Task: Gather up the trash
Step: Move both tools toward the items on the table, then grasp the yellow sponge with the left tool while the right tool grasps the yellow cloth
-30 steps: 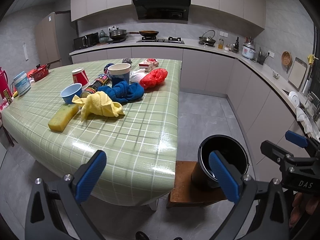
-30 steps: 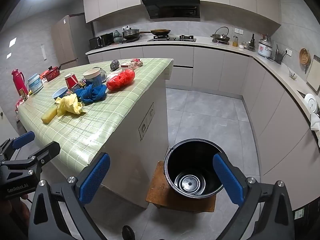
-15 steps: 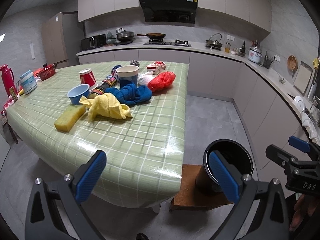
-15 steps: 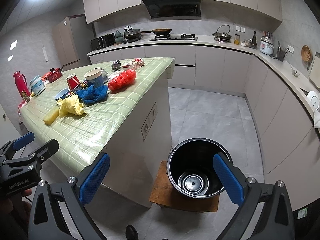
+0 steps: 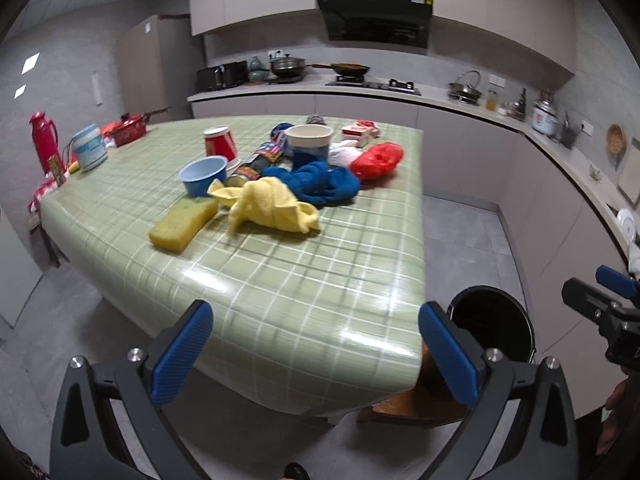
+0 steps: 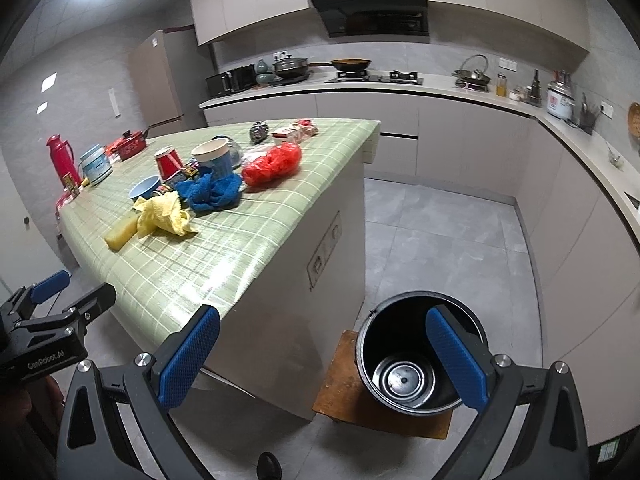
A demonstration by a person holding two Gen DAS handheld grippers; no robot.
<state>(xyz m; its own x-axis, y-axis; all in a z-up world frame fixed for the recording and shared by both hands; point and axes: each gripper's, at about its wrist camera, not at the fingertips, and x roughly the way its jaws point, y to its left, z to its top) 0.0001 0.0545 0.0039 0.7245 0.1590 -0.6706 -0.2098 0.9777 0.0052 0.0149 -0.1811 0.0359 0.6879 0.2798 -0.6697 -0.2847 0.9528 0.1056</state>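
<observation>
On the green checked table (image 5: 280, 280) lies a heap: a yellow cloth (image 5: 270, 204), a blue cloth (image 5: 324, 186), a red plastic bag (image 5: 378, 160), a yellow sponge (image 5: 182, 224), a blue bowl (image 5: 200, 176), a red cup (image 5: 220, 144) and a paper tub (image 5: 310, 142). A black bin (image 6: 416, 356) stands empty on a low wooden stool (image 6: 344, 392) beside the table. My left gripper (image 5: 316, 352) is open over the table's near edge. My right gripper (image 6: 324, 360) is open above the bin, holding nothing.
A red thermos (image 5: 44, 140), a white-blue tub (image 5: 90, 152) and a red pot (image 5: 128, 128) stand at the table's far left. Kitchen counters (image 6: 440, 88) with a stove and pans run along the back and right walls. Grey tiled floor (image 6: 448, 232) lies between.
Both grippers have risen and moved forward toward the table. The heap looms larger in the left wrist view. The bin has slid lower right. Both grippers stay open.
</observation>
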